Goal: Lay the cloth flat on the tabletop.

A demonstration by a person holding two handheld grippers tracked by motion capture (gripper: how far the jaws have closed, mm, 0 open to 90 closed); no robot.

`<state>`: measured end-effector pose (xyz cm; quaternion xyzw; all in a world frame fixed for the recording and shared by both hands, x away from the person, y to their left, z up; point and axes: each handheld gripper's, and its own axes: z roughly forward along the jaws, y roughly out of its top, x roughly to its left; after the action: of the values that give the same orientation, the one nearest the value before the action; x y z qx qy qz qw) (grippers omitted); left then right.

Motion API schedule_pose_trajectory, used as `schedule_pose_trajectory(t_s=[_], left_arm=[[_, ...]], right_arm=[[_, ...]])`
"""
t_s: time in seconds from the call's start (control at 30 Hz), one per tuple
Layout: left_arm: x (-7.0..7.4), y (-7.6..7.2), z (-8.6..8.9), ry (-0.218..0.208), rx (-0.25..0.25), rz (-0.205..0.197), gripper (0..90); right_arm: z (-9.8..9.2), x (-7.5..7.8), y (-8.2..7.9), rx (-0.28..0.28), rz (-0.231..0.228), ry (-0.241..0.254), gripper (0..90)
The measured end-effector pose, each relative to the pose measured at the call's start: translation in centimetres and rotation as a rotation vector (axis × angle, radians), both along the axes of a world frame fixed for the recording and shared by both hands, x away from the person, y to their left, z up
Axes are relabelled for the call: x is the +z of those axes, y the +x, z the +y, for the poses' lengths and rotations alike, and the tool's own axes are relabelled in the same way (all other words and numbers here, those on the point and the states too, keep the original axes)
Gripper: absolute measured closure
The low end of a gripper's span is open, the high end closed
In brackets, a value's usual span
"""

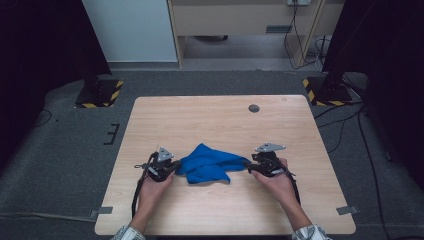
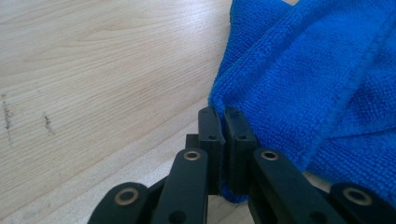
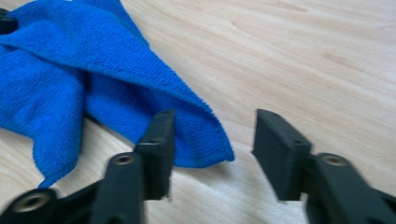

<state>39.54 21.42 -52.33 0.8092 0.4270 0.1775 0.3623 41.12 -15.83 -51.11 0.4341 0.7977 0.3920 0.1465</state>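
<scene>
A crumpled blue cloth point(image 1: 207, 164) lies on the wooden table point(image 1: 215, 120), near its front edge and between my two grippers. At the cloth's left end my left gripper point(image 1: 175, 167) is shut on its edge; in the left gripper view the jaws point(image 2: 223, 116) pinch a fold of the cloth point(image 2: 317, 84). At the right end my right gripper point(image 1: 248, 165) stands open. In the right gripper view a corner of the cloth point(image 3: 70, 70) rests on the table beside the left jaw, partly in the gap point(image 3: 215, 116), and the pads do not press on it.
A small grey round cap point(image 1: 254, 108) sits in the tabletop at the far right. Two stands with yellow-black striped bases point(image 1: 100, 92) point(image 1: 325, 90) flank the table's far corners. Cables run over the grey floor on the right, and a cabinet stands behind.
</scene>
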Motion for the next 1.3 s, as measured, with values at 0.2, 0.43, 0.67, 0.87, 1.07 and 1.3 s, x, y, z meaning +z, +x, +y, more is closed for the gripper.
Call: schedule_pose_trajectory(t_s=[0.2, 0.43, 0.67, 0.87, 1.07, 1.3], left_arm=[[-0.1, 0.0, 0.1, 0.001, 0.002, 0.001, 86.6], [-0.5, 0.2, 0.6, -0.006, 0.008, 0.008, 86.2], [-0.6, 0.2, 0.5, -0.016, 0.007, 0.016, 86.3], [-0.6, 0.0, 0.0, -0.02, -0.011, 0.023, 86.3], [-0.5, -0.4, -1.4, -0.025, -0.053, 0.039, 86.2], [-0.5, -0.6, -2.7, -0.016, -0.084, 0.04, 84.2]], right_arm=[[0.7, -0.8, 0.0, -0.004, 0.02, -0.029, 31.2], [1.0, -1.4, 0.2, 0.029, 0.043, -0.026, 35.8], [1.5, -1.0, -0.1, 0.073, -0.012, 0.007, 74.7], [1.1, -0.7, -0.2, 0.074, 0.002, -0.005, 87.0], [-0.7, 0.3, 0.2, 0.029, -0.009, -0.002, 87.3], [-2.3, 0.9, 0.4, -0.006, -0.013, 0.019, 87.4]])
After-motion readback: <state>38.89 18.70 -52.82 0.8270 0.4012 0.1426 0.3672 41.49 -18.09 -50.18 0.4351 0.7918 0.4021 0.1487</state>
